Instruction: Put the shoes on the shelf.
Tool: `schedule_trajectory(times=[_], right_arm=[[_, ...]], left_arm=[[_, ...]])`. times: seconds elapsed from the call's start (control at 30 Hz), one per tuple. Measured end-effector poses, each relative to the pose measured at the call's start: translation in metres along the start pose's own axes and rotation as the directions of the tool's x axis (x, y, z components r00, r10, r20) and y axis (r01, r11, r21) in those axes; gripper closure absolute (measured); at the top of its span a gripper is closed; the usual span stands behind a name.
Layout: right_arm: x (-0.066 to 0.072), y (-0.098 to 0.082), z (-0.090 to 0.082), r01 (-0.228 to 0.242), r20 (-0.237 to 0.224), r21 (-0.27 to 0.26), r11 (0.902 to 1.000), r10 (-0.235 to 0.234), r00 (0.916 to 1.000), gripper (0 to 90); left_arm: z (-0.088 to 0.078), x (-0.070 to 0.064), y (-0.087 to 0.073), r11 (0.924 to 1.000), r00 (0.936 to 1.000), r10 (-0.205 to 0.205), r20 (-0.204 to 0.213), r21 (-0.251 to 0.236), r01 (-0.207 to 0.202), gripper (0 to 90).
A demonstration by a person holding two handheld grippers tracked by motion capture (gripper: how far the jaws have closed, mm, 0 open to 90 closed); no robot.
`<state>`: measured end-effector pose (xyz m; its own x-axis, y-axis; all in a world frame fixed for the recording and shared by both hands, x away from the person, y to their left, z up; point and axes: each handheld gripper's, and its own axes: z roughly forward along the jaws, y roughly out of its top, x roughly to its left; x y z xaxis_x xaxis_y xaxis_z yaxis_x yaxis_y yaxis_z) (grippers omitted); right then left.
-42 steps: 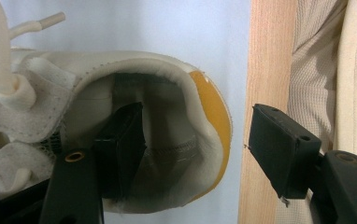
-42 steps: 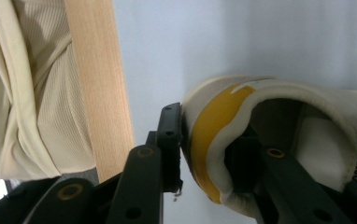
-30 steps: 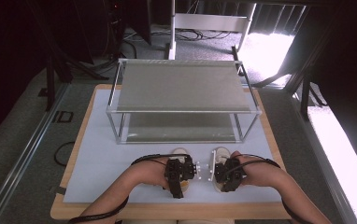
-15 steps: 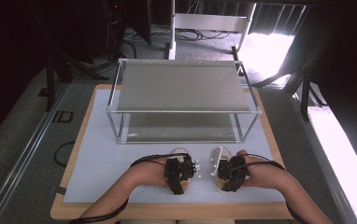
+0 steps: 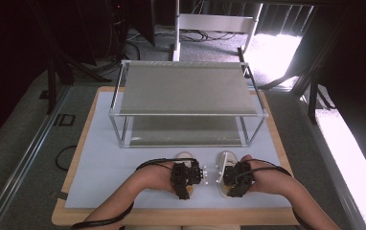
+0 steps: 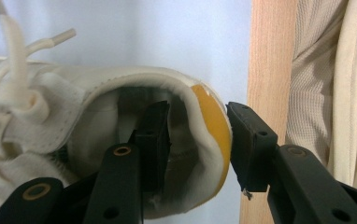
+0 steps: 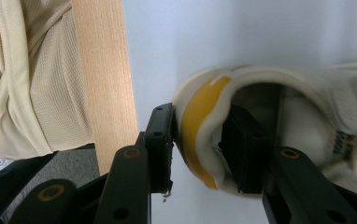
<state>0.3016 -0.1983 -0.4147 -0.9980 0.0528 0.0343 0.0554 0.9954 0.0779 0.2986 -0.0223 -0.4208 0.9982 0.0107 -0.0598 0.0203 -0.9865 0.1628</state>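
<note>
Fingers of left gripper (image 6: 195,140) and right gripper (image 7: 204,149) just closing, nearly pinched on heel collars of cream lace-up sneakers (image 6: 74,140) (image 7: 279,121) at 6 o'clock, presumably for lifting toward steel-framed shelf (image 5: 186,88) at 12.

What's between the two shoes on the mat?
Nothing lies there: in the high view, bare white mat separates the left shoe from the right shoe, apart from small white studs sticking out from each gripper.

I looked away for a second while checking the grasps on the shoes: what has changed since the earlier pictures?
Little moved. The left gripper has just been closing its jaws across the heel of the left sneaker, one jaw inside the shoe; the right gripper likewise on the right sneaker. Both hands, both sneakers and the wire shelf rack stayed in place.
</note>
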Motion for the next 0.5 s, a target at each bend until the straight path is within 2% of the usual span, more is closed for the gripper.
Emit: schedule_trajectory(times=[0.1, 0.23, 0.33, 0.47, 0.5], right_arm=[[-0.0011, 0.0028, 0.0053, 0.005, -0.035, 0.022, 0.9998, -0.004, 0.9994, 70.7], [-0.0024, 0.0055, 0.0048, 0.033, -0.05, 0.04, 0.9986, -0.031, 0.9983, 74.5], [-0.0033, 0.0067, 0.0045, 0.052, -0.073, 0.041, 0.9978, -0.049, 0.9962, 76.5], [-0.0018, 0.0068, 0.0029, 0.066, -0.059, 0.059, 0.9961, -0.063, 0.9963, 77.6], [-0.0024, 0.0061, 0.002, 0.073, -0.06, 0.058, 0.9956, -0.07, 0.9958, 77.8]], left_arm=[[-0.0001, 0.0006, 0.001, 0.9998, 0.9997, 0.019, 0.014, 0.005, -0.02, 60.5], [-0.0003, 0.0022, -0.0003, 0.9988, 0.9963, 0.048, 0.07, -0.008, -0.048, 72.4], [-0.0008, 0.0007, 0.0006, 0.9974, 0.9952, 0.073, 0.066, -0.006, -0.072, 74.5], [-0.0017, 0.0002, 0.0005, 0.996, 0.9943, 0.088, 0.059, -0.015, -0.087, 75.7], [-0.0026, 0.001, 0.0007, 0.9952, 0.9942, 0.097, 0.046, -0.016, -0.097, 75.7]])
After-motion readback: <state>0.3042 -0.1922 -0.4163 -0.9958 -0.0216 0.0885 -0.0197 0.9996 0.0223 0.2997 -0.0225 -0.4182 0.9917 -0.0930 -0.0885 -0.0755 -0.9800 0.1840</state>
